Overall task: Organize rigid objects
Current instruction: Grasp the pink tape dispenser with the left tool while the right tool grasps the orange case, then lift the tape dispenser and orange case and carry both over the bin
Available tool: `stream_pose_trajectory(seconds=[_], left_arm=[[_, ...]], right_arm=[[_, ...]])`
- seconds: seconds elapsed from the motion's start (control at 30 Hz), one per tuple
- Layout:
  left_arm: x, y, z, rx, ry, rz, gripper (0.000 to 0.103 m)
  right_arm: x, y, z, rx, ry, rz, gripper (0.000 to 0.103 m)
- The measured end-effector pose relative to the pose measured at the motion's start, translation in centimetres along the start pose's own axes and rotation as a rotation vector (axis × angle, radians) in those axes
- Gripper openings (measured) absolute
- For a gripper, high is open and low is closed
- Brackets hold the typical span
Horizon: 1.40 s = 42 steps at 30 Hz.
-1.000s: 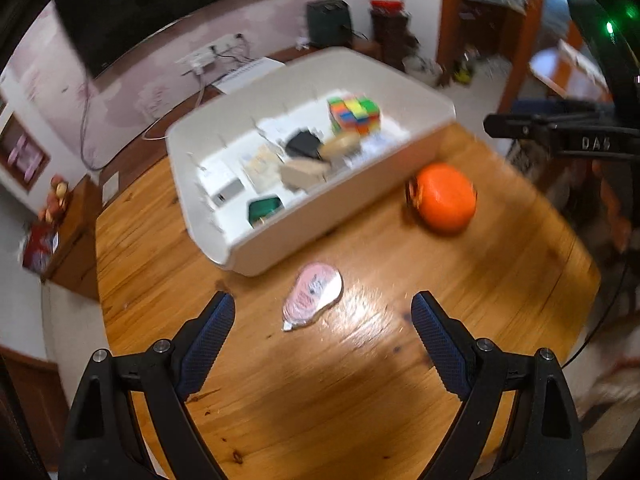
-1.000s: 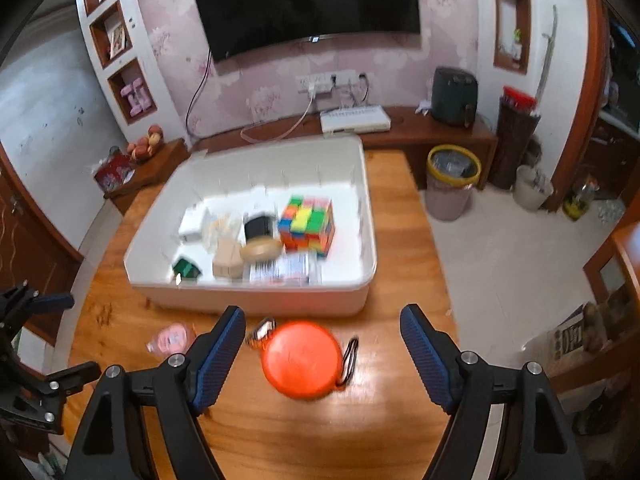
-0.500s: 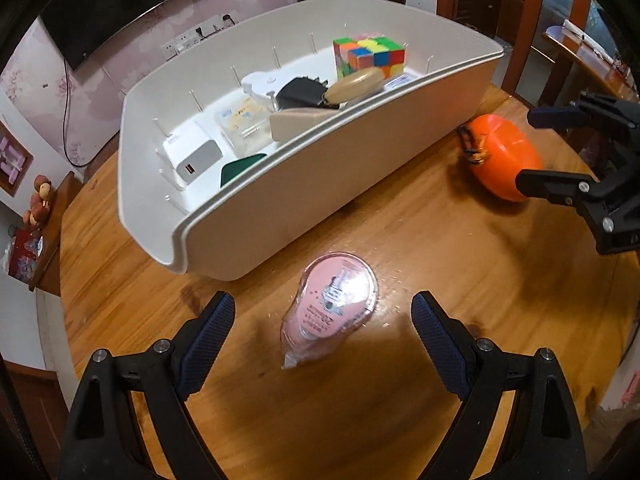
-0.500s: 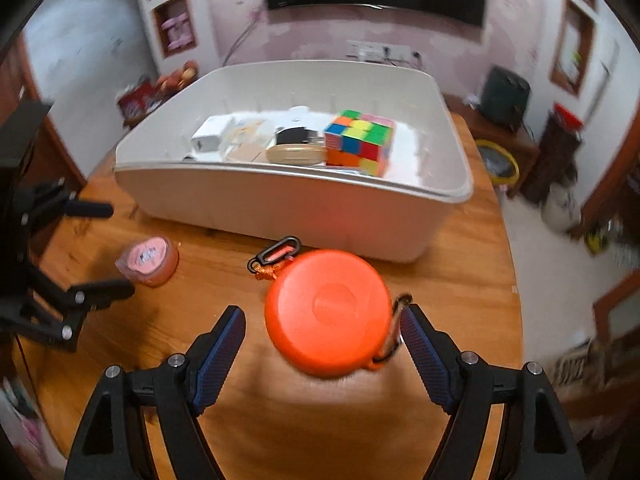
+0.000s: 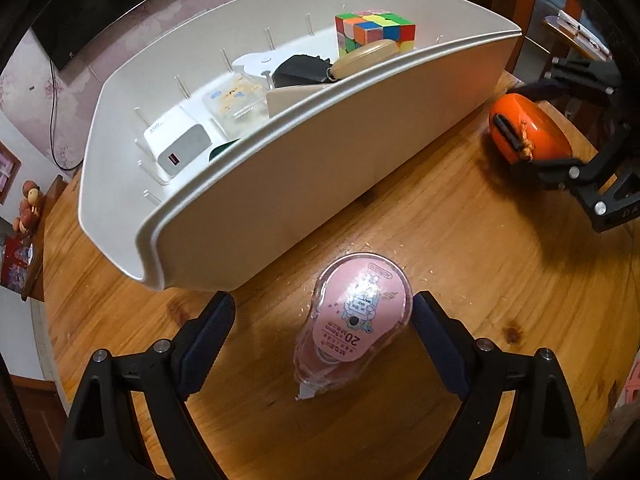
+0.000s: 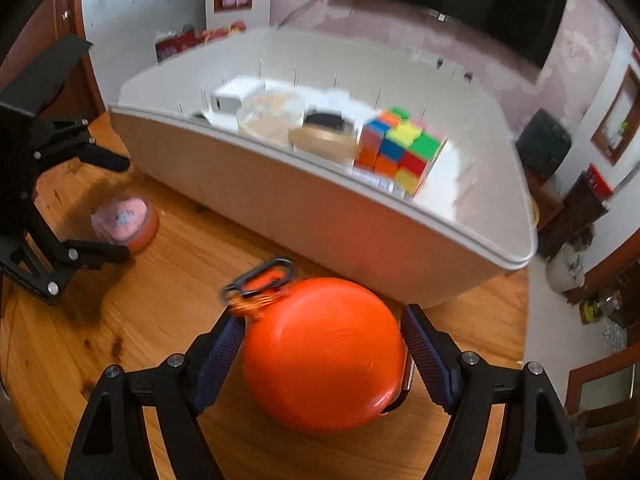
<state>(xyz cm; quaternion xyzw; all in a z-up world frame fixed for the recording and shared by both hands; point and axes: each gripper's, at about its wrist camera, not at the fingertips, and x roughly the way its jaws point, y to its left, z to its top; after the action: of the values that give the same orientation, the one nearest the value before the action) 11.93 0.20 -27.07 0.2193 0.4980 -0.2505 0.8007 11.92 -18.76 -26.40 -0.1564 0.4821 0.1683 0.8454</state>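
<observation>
left claw (image 5: pixel 322 328): apart, straddling pink tape dispenser (image 5: pixel 354 324) on table (image 5: pixel 460 264) before white bin (image 5: pixel 280 176) | right claw (image 6: pixel 322 340): apart around orange round case (image 6: pixel 324 354), pad contact unclear

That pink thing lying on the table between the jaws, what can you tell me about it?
The pink correction tape dispenser is a teardrop-shaped clear plastic shell with a pink cartoon label facing up. It lies flat on the wooden table, rounded end toward the white bin and narrow tip toward the camera. The left gripper straddles it, jaws open, with gaps on both sides. Only the table touches it.
</observation>
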Motion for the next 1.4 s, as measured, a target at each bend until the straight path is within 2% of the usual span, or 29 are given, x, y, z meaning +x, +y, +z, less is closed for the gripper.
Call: stream_pose_trajectory(seconds=[0.13,0.3,0.37,0.57,0.67,0.9,1.13,1.23,1.4], left_arm=[[0.1,0.3,0.0,-0.033,-0.007,-0.008,0.089],[0.0,0.2,-0.2,-0.05,-0.017,-0.045,0.069],[-0.1,-0.1,-0.1,-0.05,-0.021,-0.071,0.054],[-0.2,-0.3,-0.1,-0.127,-0.012,-0.078,0.053],[-0.7,0.2,-0.5,-0.204,-0.009,-0.111,0.053],[-3.5,0.1,-0.1,-0.304,-0.039,-0.148,0.053],[-7.2,-1.0,1.7,-0.328,-0.061,-0.136,0.053],[-8.8,-1.2,2.6,-0.351,-0.081,-0.144,0.053],[-11.3,-1.5,5.2,-0.358,-0.114,-0.115,0.053]], right_arm=[[1.5,-0.4,-0.4,0.01,0.047,0.02,0.081],[1.7,-0.6,-0.7,0.058,0.018,0.036,0.08],[1.6,-0.4,-0.9,0.059,0.008,0.024,0.08],[1.3,-0.1,-1.4,0.111,0.015,0.01,0.08],[0.6,0.2,-2.1,0.172,0.01,0.047,0.08],[-1.2,1.0,-3.6,0.257,-0.007,0.087,0.08],[-3.4,1.1,-4.0,0.321,-0.02,0.101,0.08],[-4.5,1.3,-3.7,0.332,-0.021,0.104,0.08],[-6.5,1.0,-2.6,0.373,-0.035,0.11,0.08]])
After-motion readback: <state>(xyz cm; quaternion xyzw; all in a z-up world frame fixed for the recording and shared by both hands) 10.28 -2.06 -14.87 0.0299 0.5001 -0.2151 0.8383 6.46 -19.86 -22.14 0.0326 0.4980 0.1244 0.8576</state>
